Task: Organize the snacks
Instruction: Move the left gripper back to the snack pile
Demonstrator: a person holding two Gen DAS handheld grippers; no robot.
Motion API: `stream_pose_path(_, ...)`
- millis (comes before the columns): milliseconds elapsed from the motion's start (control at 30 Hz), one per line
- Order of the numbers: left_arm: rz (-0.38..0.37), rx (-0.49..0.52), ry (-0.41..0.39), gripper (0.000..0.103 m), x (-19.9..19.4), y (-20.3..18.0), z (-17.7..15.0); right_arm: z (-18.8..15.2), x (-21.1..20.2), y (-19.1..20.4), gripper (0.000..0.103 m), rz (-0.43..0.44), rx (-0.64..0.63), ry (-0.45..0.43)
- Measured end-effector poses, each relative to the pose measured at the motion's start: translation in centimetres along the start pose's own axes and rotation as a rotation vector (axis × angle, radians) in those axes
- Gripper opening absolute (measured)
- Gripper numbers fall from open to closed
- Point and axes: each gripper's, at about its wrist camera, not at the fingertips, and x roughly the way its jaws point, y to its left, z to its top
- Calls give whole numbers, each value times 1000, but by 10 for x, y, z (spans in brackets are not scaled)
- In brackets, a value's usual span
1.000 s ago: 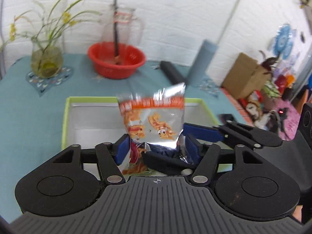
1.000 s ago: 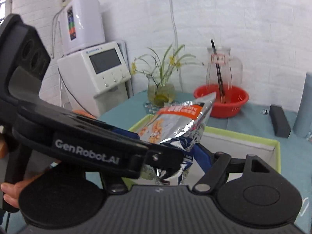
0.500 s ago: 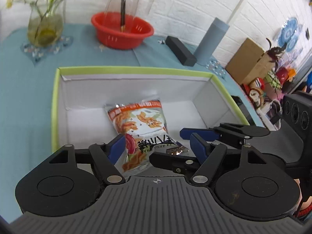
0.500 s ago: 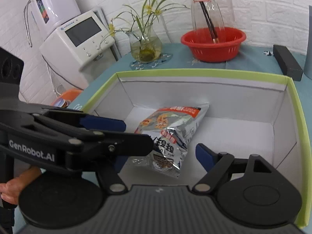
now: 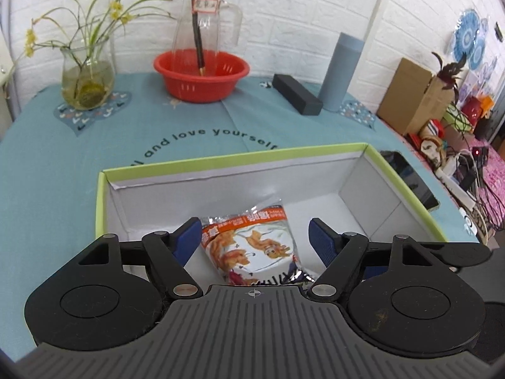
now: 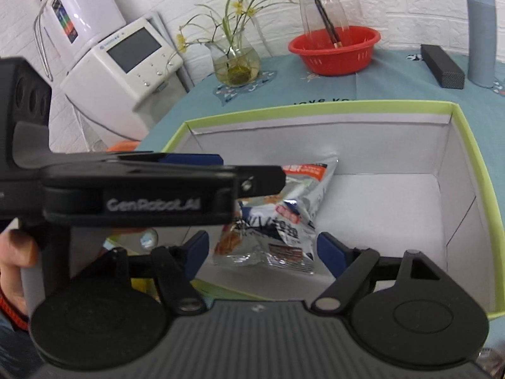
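A silver and orange snack bag lies flat on the floor of a white box with a green rim. It also shows in the right wrist view, inside the same box. My left gripper is open and empty, just above the bag at the box's near side. My right gripper is open and empty, with the bag between and beyond its fingers. The left gripper's body crosses the right wrist view and hides part of the bag.
On the teal tablecloth behind the box stand a red basin holding a glass jug, a flower vase, a black block and a grey-blue cylinder. A white appliance stands off the table's left.
Both grippers held the bag up a second ago. They opened, the bag dropped flat into the box, and both grippers have drawn back toward the near side.
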Motion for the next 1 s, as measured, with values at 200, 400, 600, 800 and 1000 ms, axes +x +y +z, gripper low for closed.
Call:
stream_pose_path(200, -21, -32, -140, 69, -69, 1, -2, -17, -88, 24, 84, -128, -174, -265)
stream_pose_path(400, -57, -68, -216, 79, -158, -2, -70, -117, -133, 41, 85, -6, -150, -269)
stream_pose_path(600, -148, -106, -59, 76, -162, -22, -166, -197, -122, 60, 85, 98, -5, -184)
stream_pose_path(800, -106, -4, -44, 74, -149, -53, -178, -204, -116, 59, 85, 88, 17, -176)
stream_pose_path(1000, -109, 40, -88, 73, -152, -57, -170, -212, -129, 48, 85, 58, 56, -210)
